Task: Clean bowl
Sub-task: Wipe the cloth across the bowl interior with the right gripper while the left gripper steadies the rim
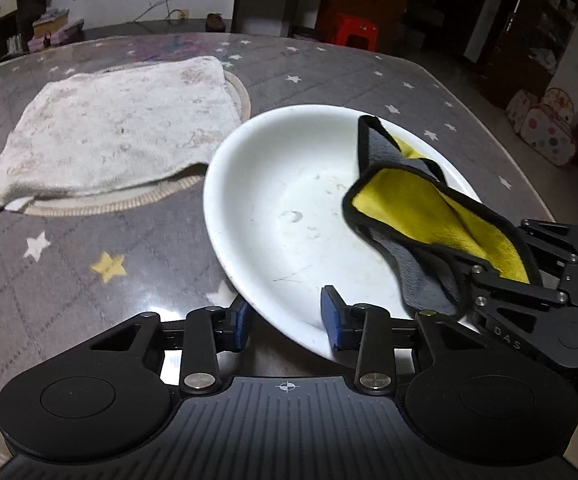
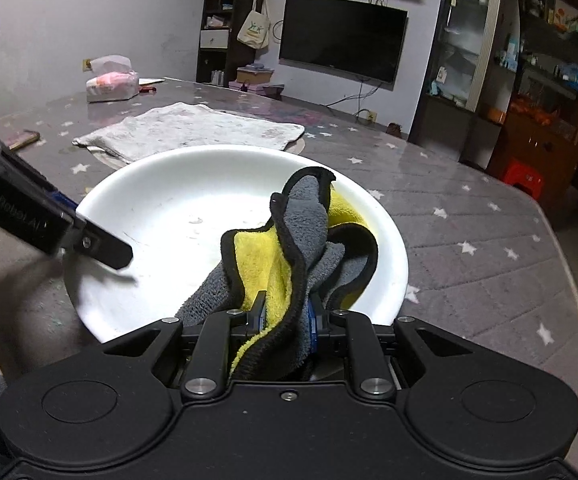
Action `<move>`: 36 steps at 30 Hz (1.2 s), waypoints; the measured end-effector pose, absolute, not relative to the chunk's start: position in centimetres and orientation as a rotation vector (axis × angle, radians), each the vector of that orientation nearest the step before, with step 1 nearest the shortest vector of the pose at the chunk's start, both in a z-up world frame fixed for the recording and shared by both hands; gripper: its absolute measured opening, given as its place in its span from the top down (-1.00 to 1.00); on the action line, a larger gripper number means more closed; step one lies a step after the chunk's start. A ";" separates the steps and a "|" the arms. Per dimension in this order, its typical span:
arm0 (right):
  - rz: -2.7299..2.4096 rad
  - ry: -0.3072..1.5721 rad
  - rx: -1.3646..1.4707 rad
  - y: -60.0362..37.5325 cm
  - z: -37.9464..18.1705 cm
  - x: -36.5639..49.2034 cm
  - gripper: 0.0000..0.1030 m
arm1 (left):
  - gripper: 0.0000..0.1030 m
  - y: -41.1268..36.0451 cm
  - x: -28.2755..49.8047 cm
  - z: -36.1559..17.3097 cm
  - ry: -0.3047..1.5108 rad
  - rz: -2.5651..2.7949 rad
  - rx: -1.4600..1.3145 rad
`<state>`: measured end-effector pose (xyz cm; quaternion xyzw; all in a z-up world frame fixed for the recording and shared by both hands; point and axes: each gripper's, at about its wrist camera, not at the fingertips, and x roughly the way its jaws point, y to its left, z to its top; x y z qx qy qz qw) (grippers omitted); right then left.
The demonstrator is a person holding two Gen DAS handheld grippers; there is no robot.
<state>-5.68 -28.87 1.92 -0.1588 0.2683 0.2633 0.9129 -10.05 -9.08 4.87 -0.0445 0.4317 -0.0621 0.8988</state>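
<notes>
A white bowl (image 1: 289, 208) (image 2: 177, 208) stands on the grey star-patterned table, with a few water drops and smears inside. My left gripper (image 1: 287, 312) straddles its near rim, one blue pad against the outside wall and the other against the inside, so it is shut on the rim. From the right wrist view, one of the left fingers (image 2: 105, 250) reaches over the bowl's left edge. My right gripper (image 2: 285, 316) (image 1: 477, 276) is shut on a yellow and grey cloth (image 1: 421, 216) (image 2: 301, 236). The cloth hangs bunched inside the right half of the bowl.
A whitish towel (image 1: 117, 128) (image 2: 193, 128) lies flat over a round woven mat (image 1: 129, 200) behind the bowl. A tissue pack (image 2: 111, 82) and small items sit at the far left. The table edge (image 1: 501, 160) curves off on the right, with a red stool (image 2: 523, 176) beyond.
</notes>
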 end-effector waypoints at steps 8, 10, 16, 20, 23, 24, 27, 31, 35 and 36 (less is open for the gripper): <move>0.503 0.541 -0.383 -28.6 1.9 -4.8 0.62 | 0.32 -9.7 -8.3 4.6 0.891 -0.117 -0.006; 0.496 0.540 -0.389 -28.6 1.8 -4.6 0.62 | 0.32 -9.8 -7.9 4.6 0.884 -0.120 0.017; 0.467 0.529 -0.422 -28.4 1.5 -3.8 0.62 | 0.31 -9.9 -6.8 4.4 0.868 -0.133 0.058; 0.455 0.520 -0.460 -28.0 1.2 -2.9 0.63 | 0.30 -10.0 -6.2 4.3 0.864 -0.141 0.076; 0.450 0.516 -0.482 -27.7 1.1 -2.2 0.63 | 0.29 -10.1 -5.7 4.2 0.865 -0.147 0.083; 0.448 0.515 -0.487 -27.7 1.0 -2.0 0.63 | 0.29 -10.1 -5.4 4.2 0.865 -0.147 0.084; 0.442 0.509 -0.505 -27.5 0.9 -1.0 0.63 | 0.28 -10.3 -4.8 4.2 0.863 -0.147 0.098; 0.441 0.509 -0.527 -27.4 0.8 -0.3 0.63 | 0.28 -10.1 -4.2 4.2 0.871 -0.145 0.090; 0.446 0.524 -0.530 -27.5 0.9 -0.6 0.62 | 0.25 -9.9 -3.6 4.2 0.892 -0.131 0.049; 0.446 0.529 -0.527 -27.5 0.9 -0.8 0.62 | 0.23 -9.9 -3.6 4.2 0.897 -0.130 0.043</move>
